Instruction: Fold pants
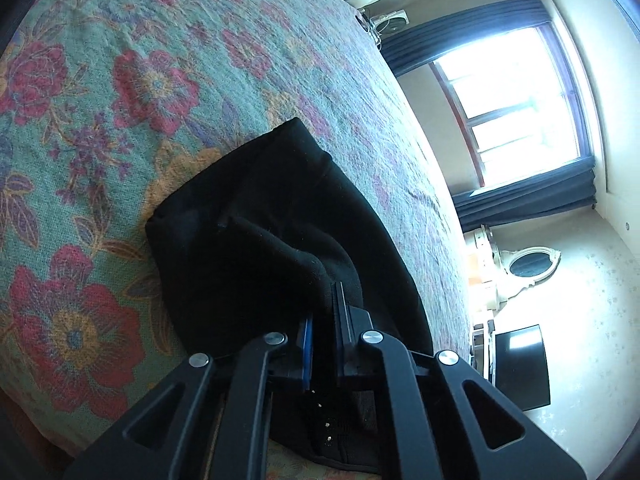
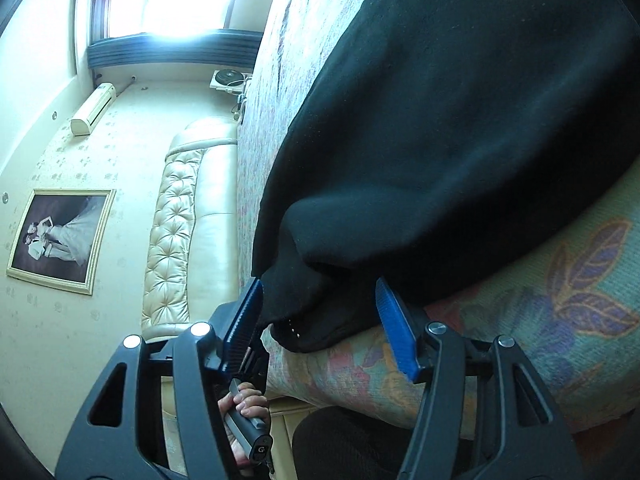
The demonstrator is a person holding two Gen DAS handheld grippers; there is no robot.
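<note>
Black pants (image 1: 256, 216) lie in a folded heap on a floral bedspread (image 1: 100, 128), near the bed's edge. In the left wrist view my left gripper (image 1: 324, 320) is shut, with a raised fold of the pants pinched between its blue pads. In the right wrist view the same pants (image 2: 460, 120) fill the upper right. Their near corner, with a row of small pale dots, hangs between the blue pads of my right gripper (image 2: 320, 320). Those jaws stand wide apart and do not press on the cloth, so this gripper is open.
A cream tufted headboard (image 2: 180, 220) runs along one end of the bed. A bright window (image 1: 512, 108) with dark curtains and a black screen (image 1: 520, 364) lie beyond the bed's far side. A person's hand (image 2: 248, 404) grips a handle below the right gripper.
</note>
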